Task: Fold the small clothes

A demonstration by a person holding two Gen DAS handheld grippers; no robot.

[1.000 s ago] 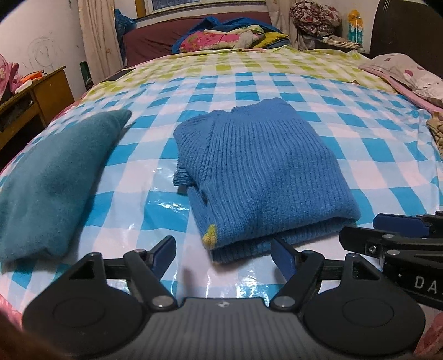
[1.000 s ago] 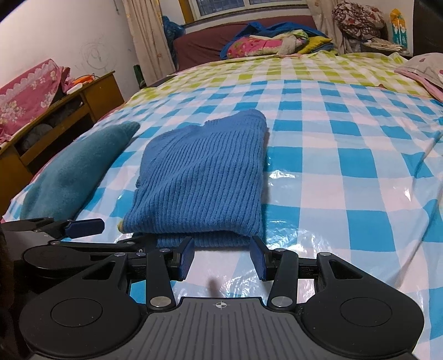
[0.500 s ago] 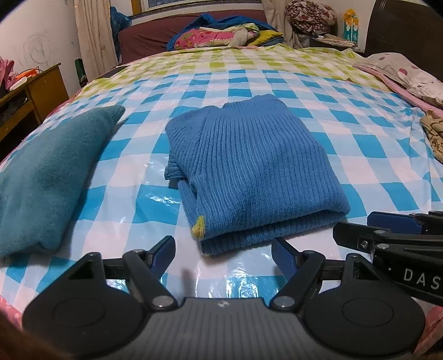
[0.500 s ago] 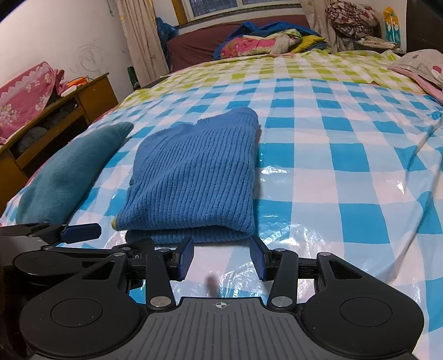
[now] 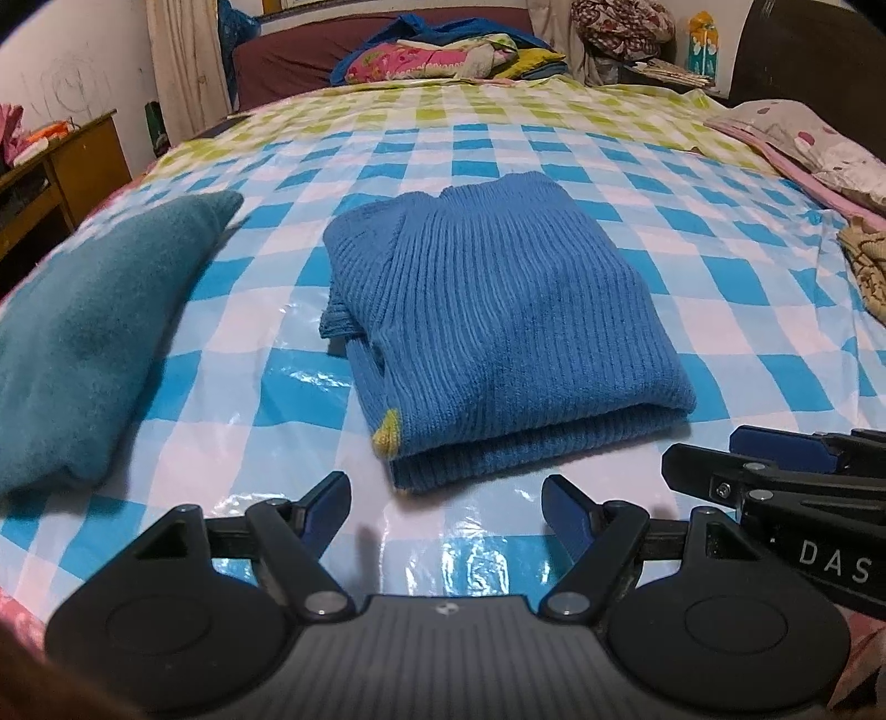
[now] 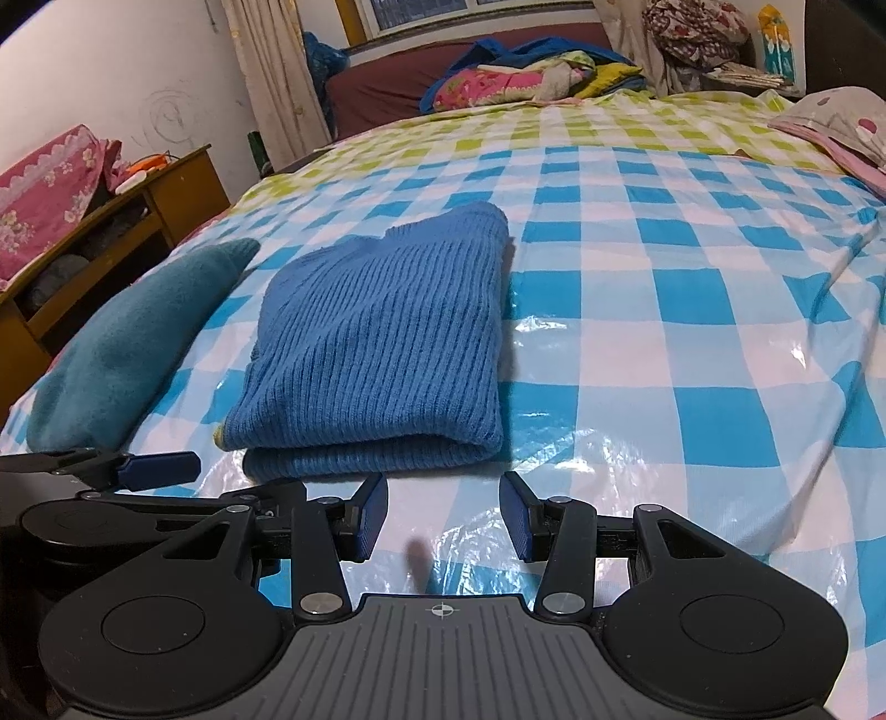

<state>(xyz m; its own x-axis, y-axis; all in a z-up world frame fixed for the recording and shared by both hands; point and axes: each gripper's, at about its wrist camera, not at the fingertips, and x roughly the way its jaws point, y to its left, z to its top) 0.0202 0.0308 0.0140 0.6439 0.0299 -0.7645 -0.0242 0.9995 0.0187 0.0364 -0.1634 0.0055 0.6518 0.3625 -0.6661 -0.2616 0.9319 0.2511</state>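
A blue ribbed knit sweater (image 5: 498,327) lies folded into a thick rectangle on the blue checked bed cover (image 5: 720,310); a yellow patch shows at its near left corner. It also shows in the right wrist view (image 6: 382,343). My left gripper (image 5: 446,507) is open and empty, just in front of the sweater's near edge. My right gripper (image 6: 442,520) is open and empty, in front of the sweater's near right corner. The right gripper also shows at the right edge of the left wrist view (image 5: 775,465).
A folded teal garment (image 5: 83,332) lies left of the sweater. A wooden cabinet (image 6: 111,232) stands left of the bed. Piled bedding (image 5: 443,52) lies at the far end. A pillow (image 5: 819,144) and a tan cloth (image 5: 864,271) lie at the right.
Both grippers have drawn back a little from the sweater and risen slightly. The sweater has not moved. Both grippers stay open.
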